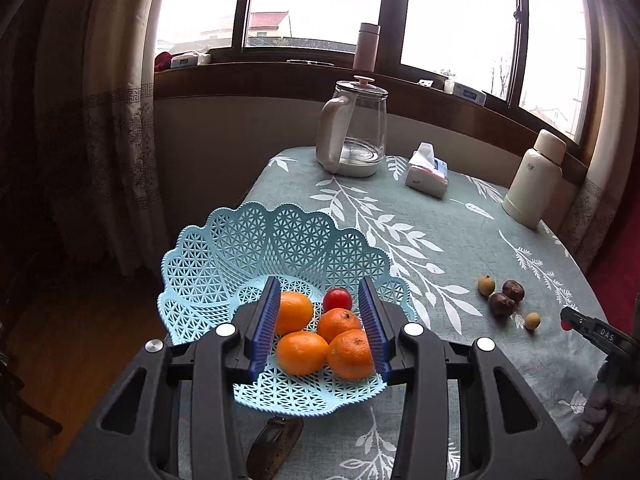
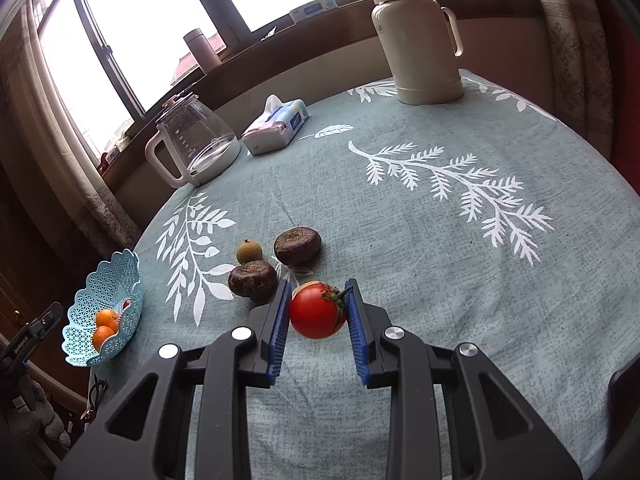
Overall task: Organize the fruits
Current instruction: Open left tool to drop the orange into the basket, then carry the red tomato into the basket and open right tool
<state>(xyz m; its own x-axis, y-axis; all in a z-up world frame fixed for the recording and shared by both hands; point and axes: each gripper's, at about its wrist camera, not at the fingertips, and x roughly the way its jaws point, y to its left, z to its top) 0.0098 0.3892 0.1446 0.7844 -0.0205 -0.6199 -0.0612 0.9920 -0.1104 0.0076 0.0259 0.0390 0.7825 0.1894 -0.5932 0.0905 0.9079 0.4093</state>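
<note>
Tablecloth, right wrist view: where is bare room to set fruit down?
Free: the wide stretch between the tomato and the thermos, right of the tissue pack. Crowded: left of the tomato, where two dark fruits and a small one cluster.

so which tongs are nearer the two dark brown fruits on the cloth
Right. The right tongs sit just beside the two dark brown fruits, gripping a tomato. The left tongs hang over the blue basket, well away.
</note>
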